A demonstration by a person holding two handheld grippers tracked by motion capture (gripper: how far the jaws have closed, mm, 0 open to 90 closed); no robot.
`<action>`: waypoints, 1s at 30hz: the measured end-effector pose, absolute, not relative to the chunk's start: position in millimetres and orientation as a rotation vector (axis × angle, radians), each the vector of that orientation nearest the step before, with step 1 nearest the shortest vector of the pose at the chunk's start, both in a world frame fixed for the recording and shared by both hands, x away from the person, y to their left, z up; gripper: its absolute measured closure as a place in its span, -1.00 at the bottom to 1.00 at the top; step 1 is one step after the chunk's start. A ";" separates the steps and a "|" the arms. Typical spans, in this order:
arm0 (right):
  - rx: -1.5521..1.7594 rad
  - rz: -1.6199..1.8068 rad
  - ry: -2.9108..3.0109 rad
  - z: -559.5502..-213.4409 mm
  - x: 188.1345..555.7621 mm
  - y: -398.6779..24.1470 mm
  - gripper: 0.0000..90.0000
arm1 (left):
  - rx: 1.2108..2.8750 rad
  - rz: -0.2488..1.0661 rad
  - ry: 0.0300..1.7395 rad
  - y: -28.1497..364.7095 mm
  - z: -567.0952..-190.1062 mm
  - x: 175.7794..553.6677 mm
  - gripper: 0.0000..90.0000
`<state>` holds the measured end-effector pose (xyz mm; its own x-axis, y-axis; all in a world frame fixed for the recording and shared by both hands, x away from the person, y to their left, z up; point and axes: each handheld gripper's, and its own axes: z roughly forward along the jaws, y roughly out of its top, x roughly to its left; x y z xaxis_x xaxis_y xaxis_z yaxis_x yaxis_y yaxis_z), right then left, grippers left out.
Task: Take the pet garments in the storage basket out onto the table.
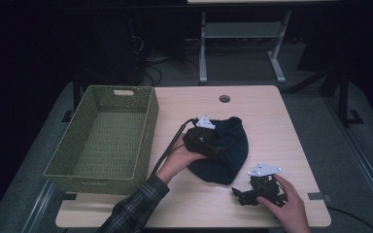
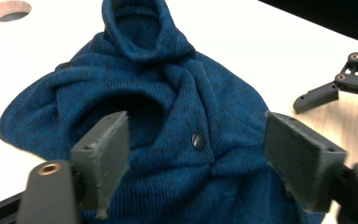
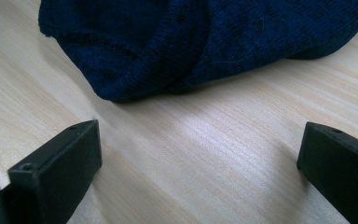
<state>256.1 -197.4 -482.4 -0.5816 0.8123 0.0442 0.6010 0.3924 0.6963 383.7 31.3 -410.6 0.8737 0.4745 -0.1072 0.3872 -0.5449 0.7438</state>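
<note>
A dark blue knitted garment (image 1: 223, 148) lies crumpled mid-table beside a green wicker basket (image 1: 148, 128). The left gripper (image 2: 196, 158), jaws apart above it, reveals its small button (image 2: 198, 140). The right gripper (image 3: 198, 154), jaws apart, rests near its edge on bare wood.

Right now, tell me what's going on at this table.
A person works with two handheld grippers on a blue knitted garment bunched mid-table. The left gripper hangs over it with jaws open, gripping nothing. The right gripper rests open on the table beside the garment. A green woven basket stands at the left.
</note>
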 end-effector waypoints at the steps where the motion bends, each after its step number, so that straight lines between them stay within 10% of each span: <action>1: 1.235 0.985 2.351 -482.4 256.1 -197.4 -1.00 | 2.206 0.143 0.627 31.8 -410.8 382.6 -0.57; 30: 1.225 0.982 2.354 -482.5 256.2 -197.8 -1.00 | 2.201 0.221 0.693 93.1 -418.0 326.4 -0.65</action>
<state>256.2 -197.8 -482.5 -0.5858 0.8096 0.0383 0.5966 0.3987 0.6965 326.4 93.1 -418.0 0.8346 0.5467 -0.0677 0.4070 -0.5292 0.7445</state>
